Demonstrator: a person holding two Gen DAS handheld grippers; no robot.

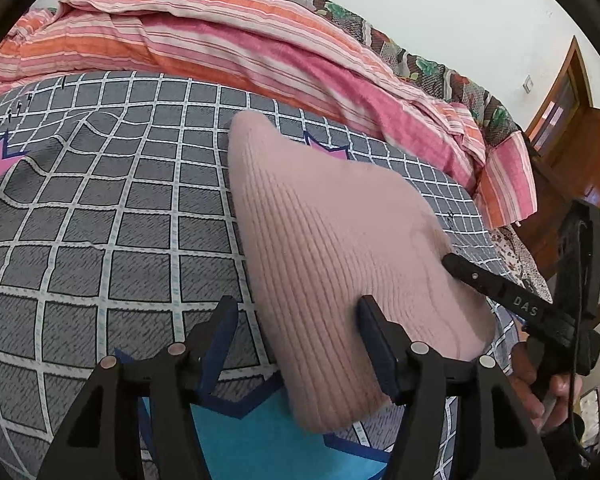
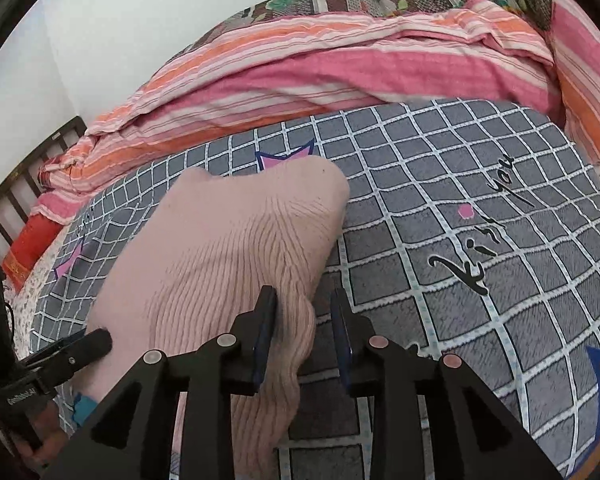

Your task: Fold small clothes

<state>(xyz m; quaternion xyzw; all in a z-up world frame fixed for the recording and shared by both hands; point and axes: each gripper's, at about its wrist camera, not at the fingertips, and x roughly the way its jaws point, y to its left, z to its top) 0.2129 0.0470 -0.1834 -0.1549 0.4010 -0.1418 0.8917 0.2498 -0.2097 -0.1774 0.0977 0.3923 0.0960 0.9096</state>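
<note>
1. Ahead of my left gripper [image 1: 296, 340] the grey checked bedsheet [image 1: 100, 240] lies flat and bare; I can pass freely forward and to the left there.
2. The pink knitted garment [image 1: 332, 248] lies on the sheet between both grippers, its near edge against my left gripper's right finger [image 1: 376, 348].
3. My right gripper [image 2: 304, 332] has bare sheet to its right, across the "Kiss you" lettering [image 2: 476, 236].
4. The other tool enters each view from the side, just beside the garment; crossing room there is tight.
5. The striped quilt [image 1: 260, 40] heaps along the far edge of the sheet and blocks any low pass beyond.
</note>
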